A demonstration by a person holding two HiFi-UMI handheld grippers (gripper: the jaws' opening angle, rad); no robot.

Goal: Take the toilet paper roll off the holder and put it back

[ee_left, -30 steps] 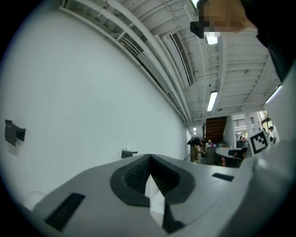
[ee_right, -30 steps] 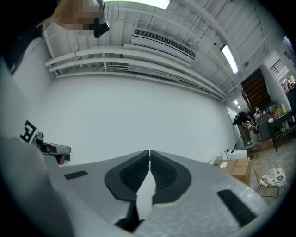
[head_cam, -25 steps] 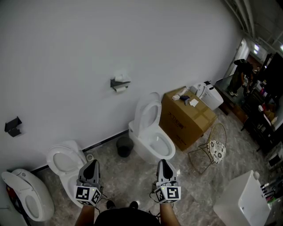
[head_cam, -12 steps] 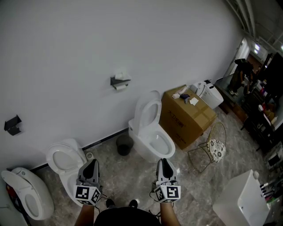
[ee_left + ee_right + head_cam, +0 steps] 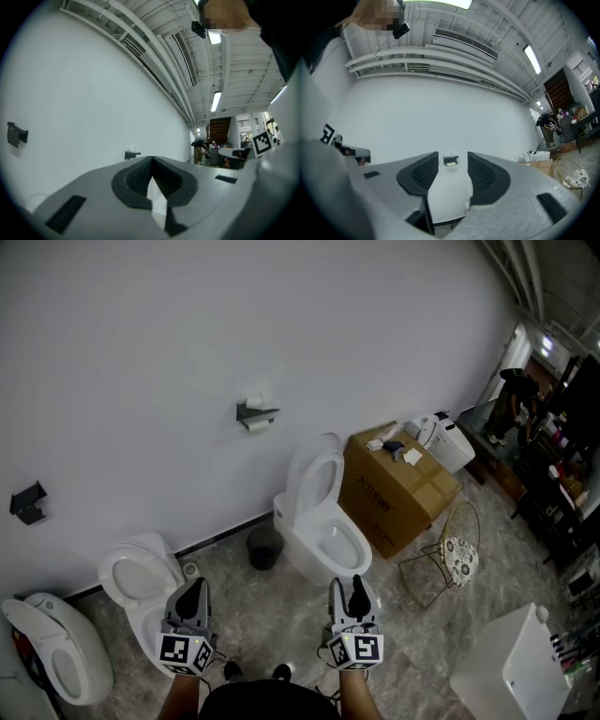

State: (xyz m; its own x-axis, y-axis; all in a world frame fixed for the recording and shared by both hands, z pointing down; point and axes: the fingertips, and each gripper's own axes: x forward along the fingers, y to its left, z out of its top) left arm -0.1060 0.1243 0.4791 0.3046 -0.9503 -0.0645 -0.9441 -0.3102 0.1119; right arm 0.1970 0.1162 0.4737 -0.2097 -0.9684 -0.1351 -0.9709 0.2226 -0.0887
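Note:
A dark holder (image 5: 251,414) with a white toilet paper roll (image 5: 256,424) is fixed on the white wall, far ahead of both grippers. It also shows small as the holder (image 5: 450,160) between the right jaws and as the holder (image 5: 131,153) in the left gripper view. My left gripper (image 5: 191,593) is shut with nothing in it, low at the view's bottom. My right gripper (image 5: 347,589) has just been opening; its jaws stand apart and nothing is between them. Both hang over the floor in front of the toilets.
A white toilet (image 5: 319,521) stands below the holder, with a dark bin (image 5: 263,549) to its left and a cardboard box (image 5: 398,486) to its right. Two more toilets (image 5: 141,582) stand at the left. A wire chair (image 5: 450,554) and a white cabinet (image 5: 511,667) are at the right.
The right gripper's jaws have parted; they were together in the earlier frames. Neither hand has moved.

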